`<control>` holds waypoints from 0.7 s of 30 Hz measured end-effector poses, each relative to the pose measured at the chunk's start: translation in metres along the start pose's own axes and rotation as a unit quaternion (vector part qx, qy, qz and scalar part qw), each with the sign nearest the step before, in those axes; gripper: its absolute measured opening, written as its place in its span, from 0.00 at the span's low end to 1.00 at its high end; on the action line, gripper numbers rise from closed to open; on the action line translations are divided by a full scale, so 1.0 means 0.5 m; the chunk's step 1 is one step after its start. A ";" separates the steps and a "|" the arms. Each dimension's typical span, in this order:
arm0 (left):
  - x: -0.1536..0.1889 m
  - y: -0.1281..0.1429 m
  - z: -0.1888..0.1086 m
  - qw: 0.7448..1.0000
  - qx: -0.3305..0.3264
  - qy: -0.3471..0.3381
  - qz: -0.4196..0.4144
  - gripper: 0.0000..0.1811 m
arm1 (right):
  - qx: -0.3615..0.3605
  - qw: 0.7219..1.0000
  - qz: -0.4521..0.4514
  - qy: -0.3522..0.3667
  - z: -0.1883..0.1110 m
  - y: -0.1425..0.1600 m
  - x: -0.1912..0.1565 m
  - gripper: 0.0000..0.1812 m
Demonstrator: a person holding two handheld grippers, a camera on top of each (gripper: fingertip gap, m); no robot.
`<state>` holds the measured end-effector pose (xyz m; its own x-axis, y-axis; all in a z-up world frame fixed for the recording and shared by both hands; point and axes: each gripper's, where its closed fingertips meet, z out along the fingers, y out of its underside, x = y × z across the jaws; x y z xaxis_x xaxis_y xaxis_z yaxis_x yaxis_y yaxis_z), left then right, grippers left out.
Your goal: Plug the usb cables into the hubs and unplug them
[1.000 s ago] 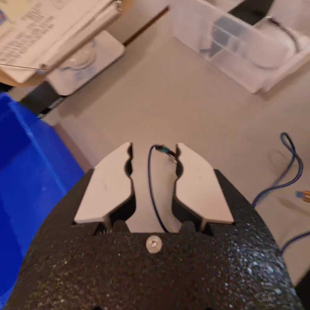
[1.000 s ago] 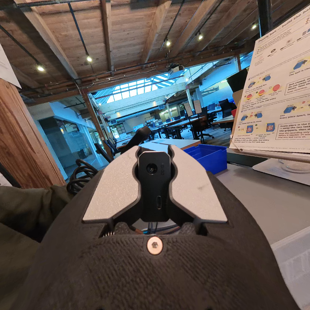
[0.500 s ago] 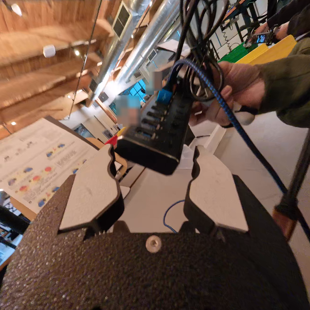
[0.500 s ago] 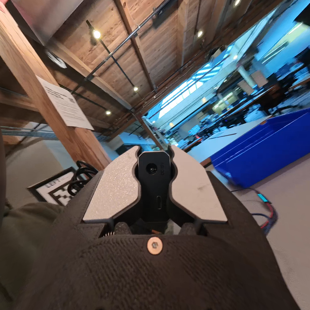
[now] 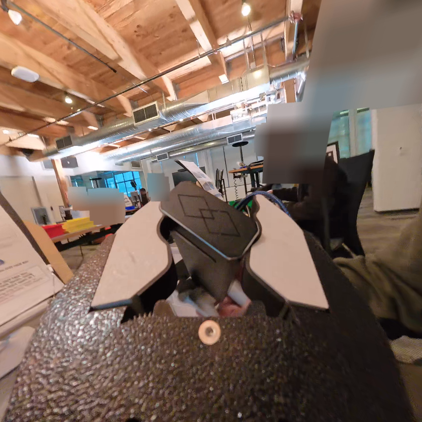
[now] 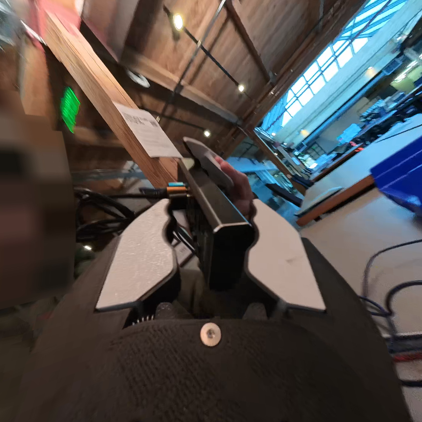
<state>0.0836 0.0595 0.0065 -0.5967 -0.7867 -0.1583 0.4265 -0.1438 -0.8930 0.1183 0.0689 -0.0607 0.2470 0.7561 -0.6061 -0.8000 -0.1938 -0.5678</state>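
Hub [image 5: 210, 223] is up in the air between both tools, off the worktop [image 6: 342, 228]. On our left gripper [image 5: 207, 203] the fingers look pinched on it: the black body sits skewed across the gap with an edge against each pad, logo face up toward the camera. We can't confirm how firm that hold is. On our right gripper [image 6: 211, 202] the fingers are spread. The near end of the hub rests against the right-hand pad, with a clear gap on the other side, so we read that one as not clamping. The key relation is that the hub's long axis runs away from the right fingers, up and to the left, roughly in line with them. Its port face is turned left, where an orange plug [image 6: 177, 189] and a blue plug beside it are seated. A blue braided cable [image 5: 262, 196] comes off behind the hub in the left view. Loose cables [image 6: 370, 269] lie on the worktop to the right, near the blue bin [image 6: 402, 173]. Our call is that the left side carries the hub, so the right side is the free one. To pull a plug it must back out and come in from the port side, square to the long axis. The risk is the hub twisting in the skewed left pinch when we pull.
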 end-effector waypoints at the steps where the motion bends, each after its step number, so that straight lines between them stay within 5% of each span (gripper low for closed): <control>1: -0.009 -0.003 0.002 1.000 -0.004 -0.006 -0.020 0.38 | -0.017 0.999 -0.033 0.017 -0.001 0.009 0.008 0.41; 4: -0.056 -0.001 0.005 0.994 -0.034 -0.060 -0.080 0.35 | -0.090 0.973 -0.195 0.085 -0.018 0.039 0.037 0.52; 8: -0.106 0.035 -0.001 0.978 -0.113 -0.125 -0.126 0.26 | -0.150 0.892 -0.391 0.172 -0.025 0.047 0.066 0.52; 13: -0.151 0.067 0.002 0.953 -0.135 -0.197 -0.186 0.26 | -0.161 0.846 -0.440 0.254 -0.012 0.076 0.142 0.56; 16: -0.156 0.069 0.014 0.945 -0.134 -0.229 -0.189 0.26 | -0.102 0.818 -0.494 0.278 0.003 0.062 0.138 0.52; 21: -0.146 0.074 0.042 0.944 -0.148 -0.268 -0.124 0.26 | -0.109 0.755 -0.563 0.318 0.015 0.063 0.129 0.38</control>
<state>0.1572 0.0989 -0.0060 -0.1907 -0.9528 0.2360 0.0636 -0.2519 -0.9657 0.1050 0.1165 -0.1136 0.9712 0.0789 0.2249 0.2058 0.1979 -0.9584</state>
